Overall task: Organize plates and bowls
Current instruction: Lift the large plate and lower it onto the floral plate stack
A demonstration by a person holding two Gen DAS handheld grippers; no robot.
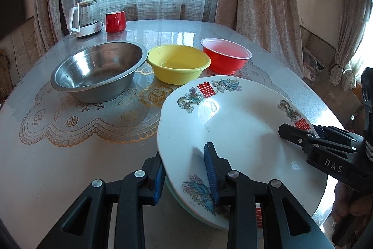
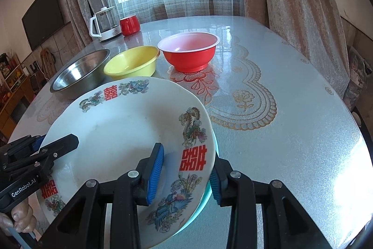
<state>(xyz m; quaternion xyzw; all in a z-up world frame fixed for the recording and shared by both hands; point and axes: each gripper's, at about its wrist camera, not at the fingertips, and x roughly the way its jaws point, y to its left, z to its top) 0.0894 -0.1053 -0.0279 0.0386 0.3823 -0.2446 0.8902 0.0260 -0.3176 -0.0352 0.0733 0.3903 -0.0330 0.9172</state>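
Observation:
A white plate with red characters and dragon prints (image 1: pixel 233 132) (image 2: pixel 121 132) sits on a pale teal plate whose edge shows beneath (image 2: pixel 202 200). My left gripper (image 1: pixel 186 176) straddles the stack's left rim, one blue pad over the white plate, one outside. My right gripper (image 2: pixel 184 176) straddles the right rim the same way; it also shows in the left wrist view (image 1: pixel 300 134). Both hold the stack's rim. Behind stand a steel bowl (image 1: pixel 98 71) (image 2: pixel 79 74), a yellow bowl (image 1: pixel 178 63) (image 2: pixel 131 62) and a red bowl (image 1: pixel 225 57) (image 2: pixel 188 50).
A glass kettle (image 1: pixel 85 18) (image 2: pixel 103 23) and a red mug (image 1: pixel 115 21) (image 2: pixel 129 25) stand at the table's far left. The round table (image 1: pixel 70 155) (image 2: pixel 291 144) has a glossy patterned cover. Curtains and a window are behind.

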